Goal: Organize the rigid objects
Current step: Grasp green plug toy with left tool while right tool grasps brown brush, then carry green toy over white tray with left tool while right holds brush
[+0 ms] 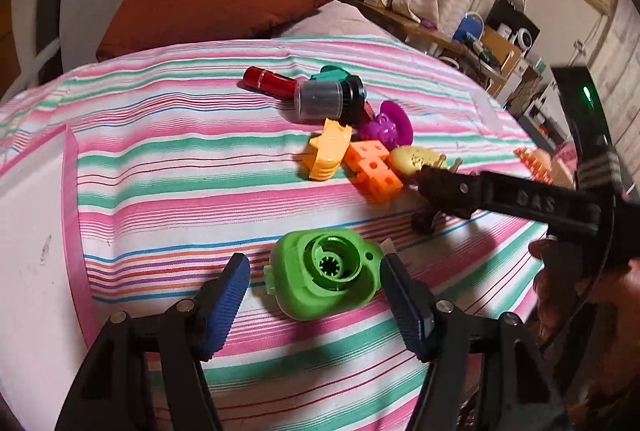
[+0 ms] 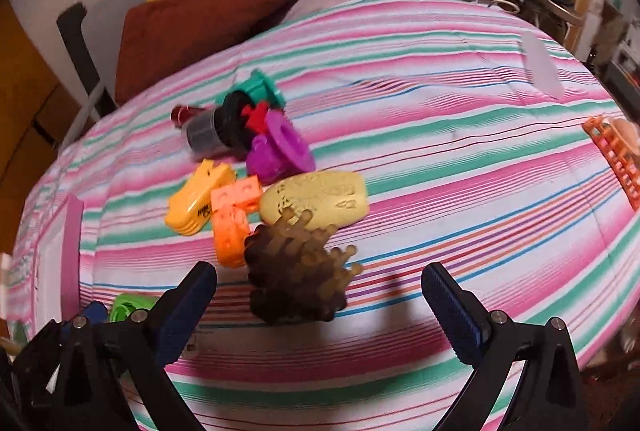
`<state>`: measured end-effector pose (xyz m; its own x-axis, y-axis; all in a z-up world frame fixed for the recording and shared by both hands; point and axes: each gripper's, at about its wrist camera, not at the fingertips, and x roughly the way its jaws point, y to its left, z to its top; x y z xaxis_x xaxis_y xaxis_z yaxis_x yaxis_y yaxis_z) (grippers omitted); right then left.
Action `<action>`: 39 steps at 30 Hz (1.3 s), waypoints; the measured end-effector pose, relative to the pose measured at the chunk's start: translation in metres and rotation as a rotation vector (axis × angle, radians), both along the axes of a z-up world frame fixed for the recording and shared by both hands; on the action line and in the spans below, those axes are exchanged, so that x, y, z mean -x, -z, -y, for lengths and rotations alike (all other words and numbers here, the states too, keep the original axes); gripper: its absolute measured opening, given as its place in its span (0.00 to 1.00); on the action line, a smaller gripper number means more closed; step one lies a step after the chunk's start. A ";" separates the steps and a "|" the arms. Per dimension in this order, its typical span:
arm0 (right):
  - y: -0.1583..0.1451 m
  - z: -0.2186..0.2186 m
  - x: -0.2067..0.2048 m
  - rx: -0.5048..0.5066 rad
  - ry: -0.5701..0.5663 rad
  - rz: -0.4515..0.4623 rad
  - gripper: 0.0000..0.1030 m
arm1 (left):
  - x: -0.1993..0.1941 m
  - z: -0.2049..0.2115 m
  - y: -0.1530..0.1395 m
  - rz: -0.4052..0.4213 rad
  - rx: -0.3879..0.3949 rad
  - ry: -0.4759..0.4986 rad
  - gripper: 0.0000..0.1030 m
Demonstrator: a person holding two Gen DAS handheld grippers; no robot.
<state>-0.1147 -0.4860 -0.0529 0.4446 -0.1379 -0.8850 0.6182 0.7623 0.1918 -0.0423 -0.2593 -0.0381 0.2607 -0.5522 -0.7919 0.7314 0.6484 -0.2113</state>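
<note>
We've got both claws wide open and empty over the striped bedsheet [image 1: 168, 167]. The left gripper [image 1: 316, 295] straddles a green plastic housing [image 1: 324, 277], pads either side of it but not touching. It looks like a hard, hollow, light shell; the smooth rounded sides could slip, so we'd clamp across the flat flanks, not the round opening on top.

The right gripper [image 2: 320, 297] hangs just short of a brown spiky toy [image 2: 298, 269], which sits between the fingers' line of reach. The spikes look rubbery and may bend, so we'd pinch the denser body low down.

The rest of the pile sits close behind it:
- yellow oval piece [image 2: 316, 201], touching or nearly touching the spikes
- orange block [image 2: 232, 219], just beside the spiky toy on its left
- yellow clip-like part [image 2: 198, 203]
- purple spool [image 2: 280, 147]
- dark jar [image 1: 320, 101], red tube [image 1: 268, 81] and teal piece [image 2: 260, 87] farther back

The orange block and yellow oval crowd the spiky toy, so closing wide could snag them. An orange basket [image 2: 616, 159] sits at the right edge and a pink-rimmed box [image 1: 70, 191] at the left; which one takes what, we can't tell.
</note>
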 end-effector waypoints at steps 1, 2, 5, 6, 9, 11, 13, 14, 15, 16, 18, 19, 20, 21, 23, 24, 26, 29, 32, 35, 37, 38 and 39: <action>0.002 0.001 -0.002 0.001 0.001 -0.006 0.97 | 0.001 0.001 0.002 0.004 -0.008 0.004 0.66; 0.004 0.002 -0.003 0.000 -0.001 -0.011 0.89 | 0.002 0.002 0.003 0.001 -0.009 0.009 0.66; 0.009 0.004 -0.002 -0.038 -0.012 -0.015 0.68 | 0.003 0.004 0.005 -0.001 -0.010 0.017 0.66; 0.011 0.005 0.000 -0.061 -0.011 -0.010 0.64 | 0.003 0.004 0.006 0.000 -0.009 0.018 0.66; 0.011 0.007 0.002 -0.074 -0.013 -0.005 0.55 | 0.004 0.007 0.006 0.004 -0.014 0.015 0.67; 0.010 0.006 0.002 -0.064 -0.015 -0.006 0.55 | 0.005 0.008 0.006 0.009 -0.014 0.010 0.67; 0.010 0.007 0.003 -0.067 -0.014 -0.005 0.55 | 0.004 0.008 0.005 0.002 -0.005 -0.001 0.67; 0.010 0.007 0.004 -0.069 -0.013 -0.002 0.55 | 0.002 0.008 0.005 -0.005 -0.001 -0.008 0.67; 0.009 0.007 0.005 -0.068 -0.011 0.003 0.55 | 0.001 0.009 0.005 -0.010 0.001 -0.015 0.67; 0.008 0.008 0.005 -0.064 -0.009 0.006 0.55 | 0.000 0.011 0.005 -0.008 -0.001 -0.018 0.67; 0.004 0.008 0.008 -0.041 -0.001 0.008 0.55 | -0.001 0.015 0.006 0.004 -0.017 -0.015 0.67; 0.003 0.008 0.008 -0.031 0.002 0.008 0.55 | -0.001 0.019 0.007 0.011 -0.030 -0.013 0.68; 0.002 0.009 0.008 -0.022 0.006 0.009 0.55 | -0.001 0.021 0.008 0.011 -0.032 -0.007 0.68; 0.001 0.009 0.009 -0.018 0.011 0.011 0.55 | -0.001 0.023 0.009 0.007 -0.031 0.000 0.68; 0.000 0.011 0.010 -0.020 0.018 0.015 0.55 | 0.000 0.024 0.011 0.002 -0.026 0.012 0.68; 0.000 0.012 0.011 -0.024 0.020 0.017 0.55 | 0.000 0.023 0.011 0.003 -0.022 0.014 0.68; 0.000 0.013 0.011 -0.028 0.021 0.019 0.55 | -0.002 0.019 0.012 -0.019 -0.002 0.009 0.68; -0.001 0.012 0.011 -0.029 0.017 0.025 0.55 | -0.005 0.013 0.013 -0.044 0.014 0.015 0.68; -0.001 0.010 0.011 -0.030 0.012 0.030 0.55 | -0.004 0.008 0.006 -0.027 0.024 0.015 0.56; -0.001 0.010 0.010 -0.030 0.012 0.030 0.55 | -0.003 0.010 0.005 -0.019 -0.003 0.029 0.56; -0.001 0.011 0.011 -0.035 0.016 0.034 0.55 | -0.002 0.008 0.006 -0.015 -0.001 0.031 0.56; -0.001 0.011 0.012 -0.036 0.017 0.037 0.55 | -0.001 0.007 0.006 -0.018 0.002 0.027 0.56; -0.001 0.011 0.013 -0.035 0.018 0.036 0.55 | 0.000 0.006 0.005 -0.021 0.008 0.027 0.55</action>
<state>-0.1276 -0.4969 -0.0515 0.4742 -0.1152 -0.8728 0.6240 0.7434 0.2409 -0.0418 -0.2653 -0.0435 0.2287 -0.5652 -0.7926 0.7439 0.6266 -0.2322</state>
